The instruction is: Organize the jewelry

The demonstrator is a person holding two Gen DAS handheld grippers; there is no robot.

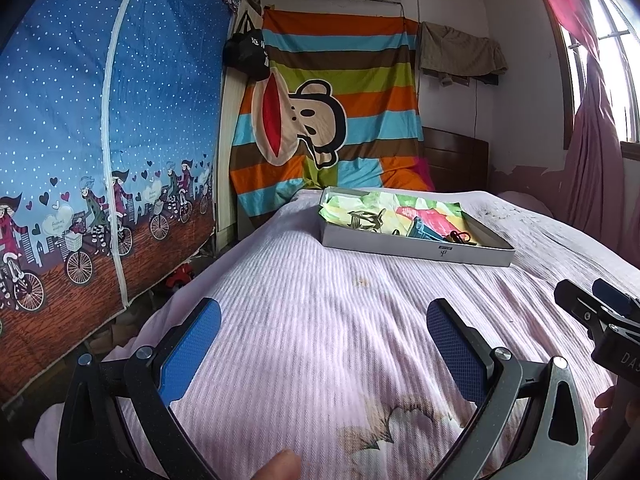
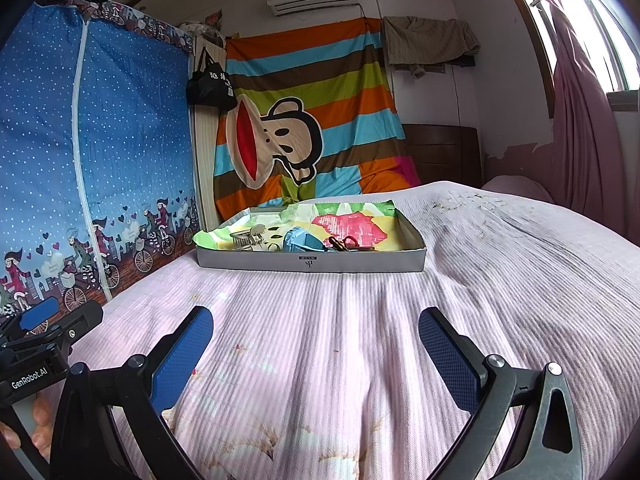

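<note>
Both grippers, left gripper (image 1: 324,344) and right gripper (image 2: 316,354), hover spread and empty short of the tray (image 2: 312,264); its small trinkets (tangled together) may snag.

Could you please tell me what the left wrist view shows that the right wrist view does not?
Only the left wrist view shows the open left gripper head-on, with red toys on the floor beside the bed. Only the right wrist view shows the open right gripper head-on and the "GenRobot.AI" label. Both show the shallow box of trinkets on the pink bedspread.
</note>
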